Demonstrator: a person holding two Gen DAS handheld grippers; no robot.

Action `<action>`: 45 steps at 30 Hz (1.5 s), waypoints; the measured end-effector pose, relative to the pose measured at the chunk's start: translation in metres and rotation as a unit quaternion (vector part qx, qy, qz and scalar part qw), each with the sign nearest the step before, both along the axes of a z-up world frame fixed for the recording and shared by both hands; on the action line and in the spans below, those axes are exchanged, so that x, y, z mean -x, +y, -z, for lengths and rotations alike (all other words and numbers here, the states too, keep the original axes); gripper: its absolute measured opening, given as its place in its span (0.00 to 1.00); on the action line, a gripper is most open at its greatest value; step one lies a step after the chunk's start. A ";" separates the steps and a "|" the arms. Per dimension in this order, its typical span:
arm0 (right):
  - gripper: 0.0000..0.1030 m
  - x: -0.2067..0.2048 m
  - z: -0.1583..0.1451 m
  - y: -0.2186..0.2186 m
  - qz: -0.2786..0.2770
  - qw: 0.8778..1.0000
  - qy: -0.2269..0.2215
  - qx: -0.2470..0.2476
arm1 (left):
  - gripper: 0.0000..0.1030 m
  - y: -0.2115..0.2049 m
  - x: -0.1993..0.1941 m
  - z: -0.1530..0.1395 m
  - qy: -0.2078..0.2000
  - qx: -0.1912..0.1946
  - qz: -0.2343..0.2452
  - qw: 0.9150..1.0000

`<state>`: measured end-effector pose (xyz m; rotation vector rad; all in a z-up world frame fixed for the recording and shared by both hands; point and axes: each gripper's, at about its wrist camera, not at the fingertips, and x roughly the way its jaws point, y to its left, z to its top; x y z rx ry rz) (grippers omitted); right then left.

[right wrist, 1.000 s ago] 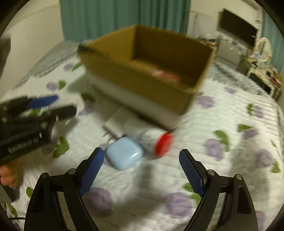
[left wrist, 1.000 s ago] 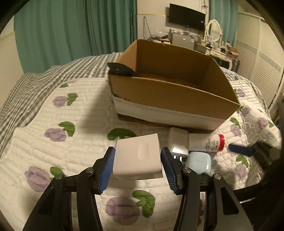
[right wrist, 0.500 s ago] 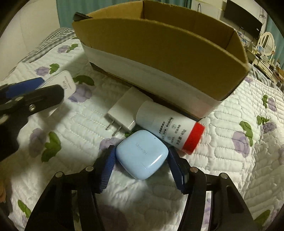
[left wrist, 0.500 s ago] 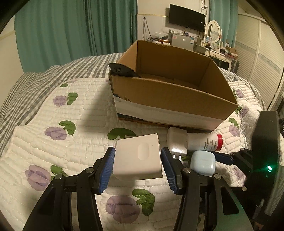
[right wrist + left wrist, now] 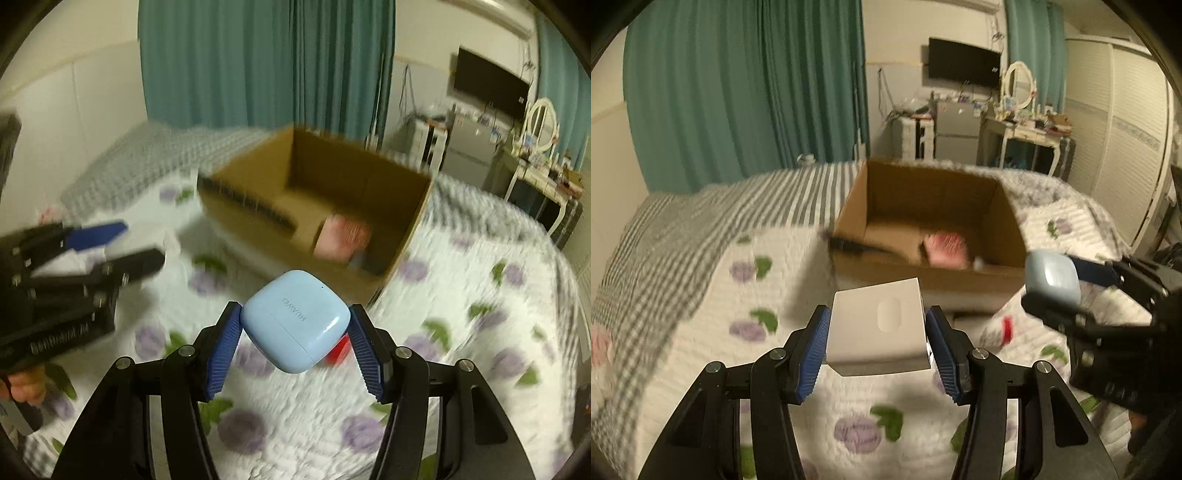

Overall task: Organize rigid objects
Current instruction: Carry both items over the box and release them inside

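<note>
A white box [image 5: 877, 330] is pinched between the blue pads of the left gripper [image 5: 878, 343] and is held in the air above the quilt [image 5: 701, 332], just short of the carton's [image 5: 931, 236] near wall. A light blue case [image 5: 295, 320] marked HUAWEI is clamped at its sides by the right gripper [image 5: 294, 341], also lifted clear of the quilt, on the near side of the carton towards its right corner. In the left wrist view the same case [image 5: 1052, 278] is seen to the right of the carton's near wall, level with its rim. The carton stands open on the quilt, and a blurred pink and red item [image 5: 945, 249] lies inside it on the floor, by the near wall. A red-capped tube [image 5: 1001, 330] lies on the quilt at the foot of the carton's near right corner.
</note>
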<state>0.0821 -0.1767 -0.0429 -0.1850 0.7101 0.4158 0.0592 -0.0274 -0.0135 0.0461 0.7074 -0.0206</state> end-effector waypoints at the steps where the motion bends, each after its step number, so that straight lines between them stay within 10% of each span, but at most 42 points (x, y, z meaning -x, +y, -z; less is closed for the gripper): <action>1: 0.57 -0.004 -0.011 -0.001 0.001 1.000 -0.012 -0.003 | 0.52 -0.002 -0.005 -0.011 -0.008 0.000 0.006 1.000; 11: 0.57 -0.075 -0.086 -0.009 0.016 0.996 -0.088 -0.029 | 0.52 -0.014 -0.099 -0.063 -0.055 -0.008 0.024 0.998; 21: 0.57 -0.154 -0.049 -0.015 0.024 0.998 -0.065 -0.011 | 0.52 -0.033 -0.182 0.008 0.002 -0.037 0.048 0.998; 28: 0.57 -0.172 -0.022 -0.026 0.027 0.999 -0.029 -0.008 | 0.57 -0.042 -0.180 0.015 -0.023 -0.082 0.055 0.995; 45: 0.57 -0.197 -0.013 0.002 0.037 0.999 -0.024 -0.012 | 0.57 -0.013 -0.165 0.014 -0.002 -0.024 0.031 0.999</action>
